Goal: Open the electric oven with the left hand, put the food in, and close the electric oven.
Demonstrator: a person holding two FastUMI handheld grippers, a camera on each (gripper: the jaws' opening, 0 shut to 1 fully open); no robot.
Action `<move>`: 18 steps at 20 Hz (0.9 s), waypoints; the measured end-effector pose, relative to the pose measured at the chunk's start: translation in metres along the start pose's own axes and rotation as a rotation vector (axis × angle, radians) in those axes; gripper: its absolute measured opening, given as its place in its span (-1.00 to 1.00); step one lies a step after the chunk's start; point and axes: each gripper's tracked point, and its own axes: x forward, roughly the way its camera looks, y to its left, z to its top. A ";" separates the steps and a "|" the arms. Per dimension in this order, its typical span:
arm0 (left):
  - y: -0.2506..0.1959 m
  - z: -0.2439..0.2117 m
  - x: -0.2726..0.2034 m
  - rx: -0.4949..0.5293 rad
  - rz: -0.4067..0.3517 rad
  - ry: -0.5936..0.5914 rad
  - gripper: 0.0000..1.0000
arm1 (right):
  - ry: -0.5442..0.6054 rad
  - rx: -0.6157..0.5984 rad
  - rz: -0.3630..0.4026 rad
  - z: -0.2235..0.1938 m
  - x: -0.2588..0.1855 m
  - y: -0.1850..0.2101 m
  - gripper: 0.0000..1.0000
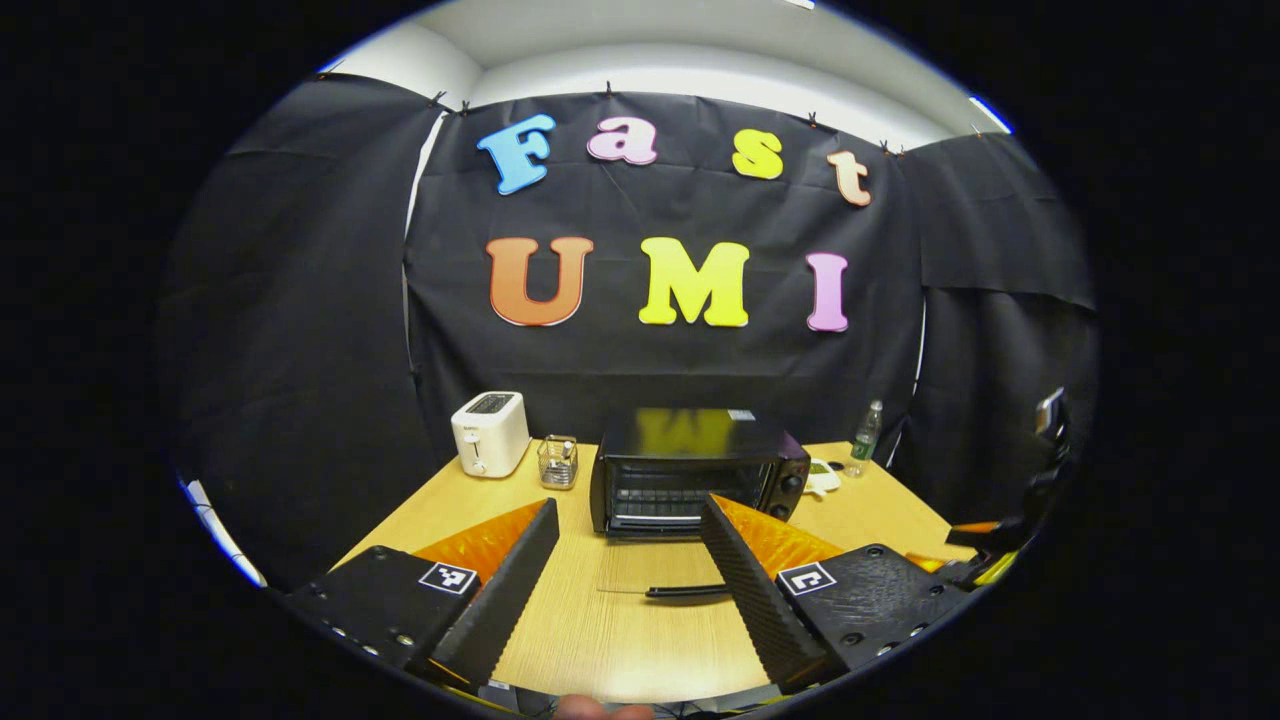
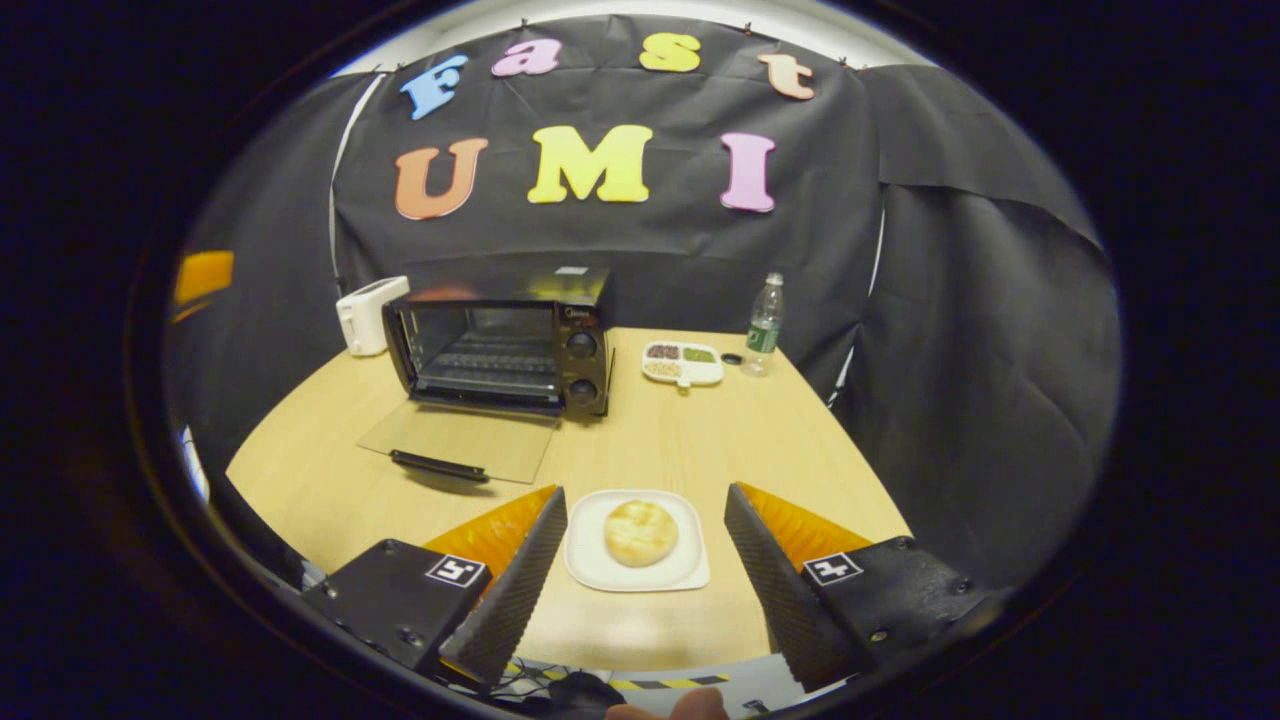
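The left claw [image 1: 628, 575] is spread wide and grasps nothing, hovering over the desk [image 1: 600, 640] above the dark handle [image 1: 688, 591] of the oven's dropped glass door. Beyond stands the open electric oven [image 1: 690, 470]. The right claw [image 2: 645, 560] is likewise released, its fingers flanking a white plate [image 2: 637, 574] that carries a round bun [image 2: 641, 532] near the desk's front edge.
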 end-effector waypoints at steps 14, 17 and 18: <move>-0.018 0.032 0.056 0.003 0.171 0.025 0.88 | 0.197 0.032 0.092 -0.091 0.116 -0.003 0.96; -0.018 0.036 0.061 0.009 0.178 0.032 0.87 | 0.215 0.038 0.101 -0.098 0.115 -0.002 0.96; -0.019 0.037 0.064 0.010 0.176 0.034 0.88 | 0.211 0.035 0.098 -0.097 0.116 -0.003 0.92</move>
